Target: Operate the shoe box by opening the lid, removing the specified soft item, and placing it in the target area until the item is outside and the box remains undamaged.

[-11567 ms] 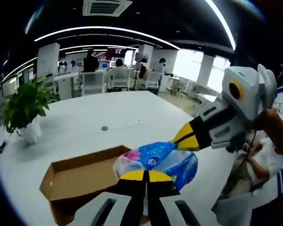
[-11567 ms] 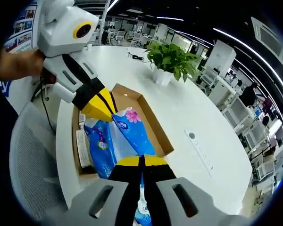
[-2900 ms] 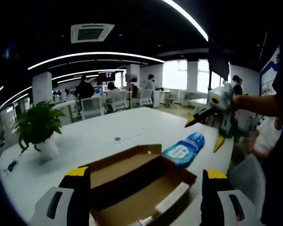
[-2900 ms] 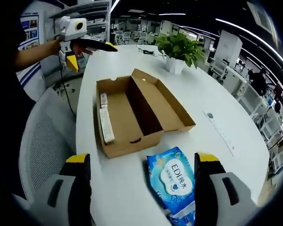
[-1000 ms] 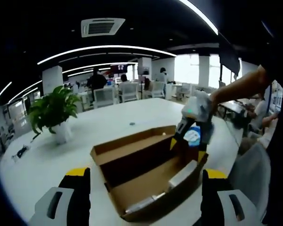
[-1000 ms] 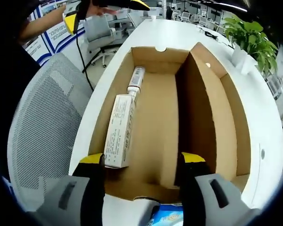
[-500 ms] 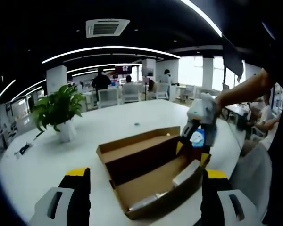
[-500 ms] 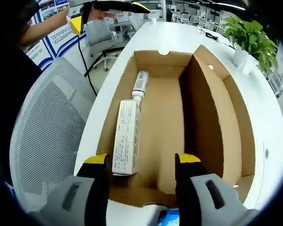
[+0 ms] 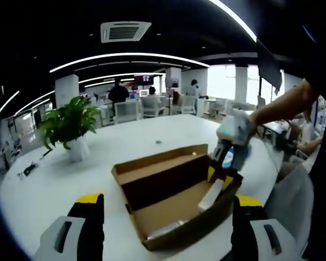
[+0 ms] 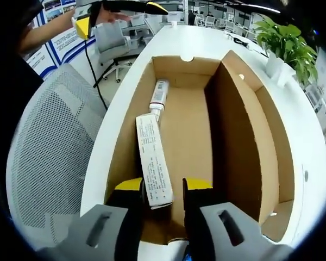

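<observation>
The brown shoe box (image 9: 152, 215) lies open on the white table, its lid (image 10: 263, 136) folded out flat beside it. In the right gripper view my right gripper (image 10: 164, 185) reaches into the box, jaws pressed on the near end of a white carton (image 10: 154, 157), which tilts up. A small tube (image 10: 159, 93) lies beyond it. The left gripper view shows the right gripper (image 9: 221, 175) dipping into the box's far end, with a bit of the blue wipes pack (image 9: 226, 158) behind it. My left gripper (image 9: 168, 200) hangs open in front of the box, holding nothing.
A potted plant (image 9: 68, 128) stands on the table (image 9: 49, 185) beyond the lid side. A grey mesh chair (image 10: 49, 163) sits against the table edge beside the box. A person's hand holds the left gripper (image 10: 117, 8) past the box. People sit at desks far behind.
My right gripper's jaws have closed in onto the white carton, and its near end has swung up and toward the box's middle. The left gripper stays open, nearly still.
</observation>
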Action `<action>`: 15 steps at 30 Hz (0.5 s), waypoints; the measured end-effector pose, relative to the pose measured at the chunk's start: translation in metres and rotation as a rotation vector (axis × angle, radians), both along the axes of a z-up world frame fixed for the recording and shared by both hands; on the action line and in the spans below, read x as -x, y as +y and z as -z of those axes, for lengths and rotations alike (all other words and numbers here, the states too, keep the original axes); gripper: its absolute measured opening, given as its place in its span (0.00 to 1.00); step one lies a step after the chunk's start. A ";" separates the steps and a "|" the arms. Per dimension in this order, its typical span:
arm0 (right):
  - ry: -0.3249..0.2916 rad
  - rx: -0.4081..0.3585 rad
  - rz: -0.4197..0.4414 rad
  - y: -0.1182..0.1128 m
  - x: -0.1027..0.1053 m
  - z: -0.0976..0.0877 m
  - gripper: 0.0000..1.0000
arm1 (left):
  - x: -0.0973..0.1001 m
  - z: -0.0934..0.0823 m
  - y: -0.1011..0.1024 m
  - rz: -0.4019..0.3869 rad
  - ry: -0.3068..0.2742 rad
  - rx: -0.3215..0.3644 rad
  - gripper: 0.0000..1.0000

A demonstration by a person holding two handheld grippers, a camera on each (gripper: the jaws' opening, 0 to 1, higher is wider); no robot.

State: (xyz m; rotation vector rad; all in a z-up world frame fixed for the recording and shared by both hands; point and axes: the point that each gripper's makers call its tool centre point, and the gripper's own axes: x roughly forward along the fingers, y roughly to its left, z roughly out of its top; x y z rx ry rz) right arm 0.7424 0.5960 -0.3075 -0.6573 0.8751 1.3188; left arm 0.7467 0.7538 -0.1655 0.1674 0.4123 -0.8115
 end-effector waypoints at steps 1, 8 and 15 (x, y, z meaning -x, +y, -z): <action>-0.003 0.000 0.000 0.000 0.000 0.002 0.19 | 0.000 0.000 0.001 -0.002 0.000 -0.001 1.00; -0.028 0.006 -0.008 0.002 0.002 -0.002 0.17 | 0.003 0.001 0.002 -0.022 0.002 0.008 1.00; -0.022 -0.005 0.021 0.008 0.007 -0.008 0.15 | 0.006 0.003 0.003 -0.028 0.003 0.016 1.00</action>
